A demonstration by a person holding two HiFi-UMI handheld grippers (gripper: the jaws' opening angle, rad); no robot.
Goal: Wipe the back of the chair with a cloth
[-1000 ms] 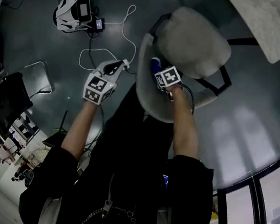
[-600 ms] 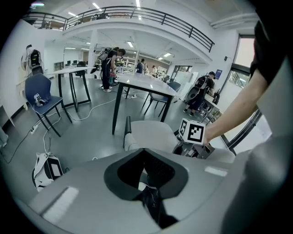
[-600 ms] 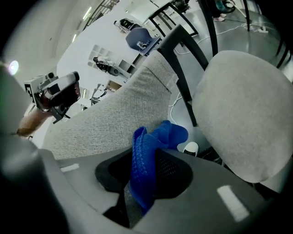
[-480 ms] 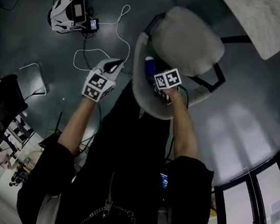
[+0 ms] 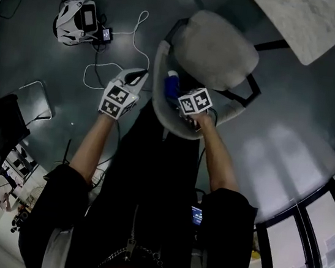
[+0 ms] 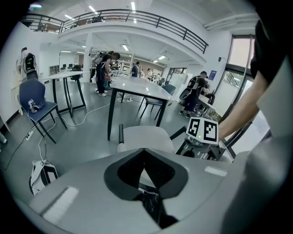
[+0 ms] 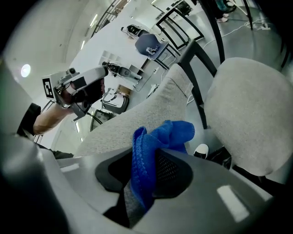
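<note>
The right gripper (image 5: pixel 180 97) had its jaws clenched on a blue cloth (image 7: pixel 158 139), a knitted fold of it bunched between them and spilling forward past the tips. In the head view the cloth sat at the top edge of the chair back (image 5: pixel 159 76), on the side that faces the seat and toward the person's left end of the curve. It seemed to be touching the fabric, though actual contact could not be confirmed. The left gripper (image 5: pixel 135 80) hung just beside the outer side of the back. Its jaws were closed together with nothing between them, and it took no part in the work.

The wiping looked to be under way rather than finished. The cloth was on the back, but nothing showed how much had been covered, and the long sweep toward the right end probably remained.

The chair back was a light grey, coarse-woven shell, curved and low, with no stain or damp streak visible on it. Beyond it lay the matching grey seat (image 5: pixel 220 48) on a black frame. Farther off were a pale desk (image 5: pixel 301 19) and a white cable (image 5: pixel 112 65) on the dark floor (image 5: pixel 291 135).
</note>
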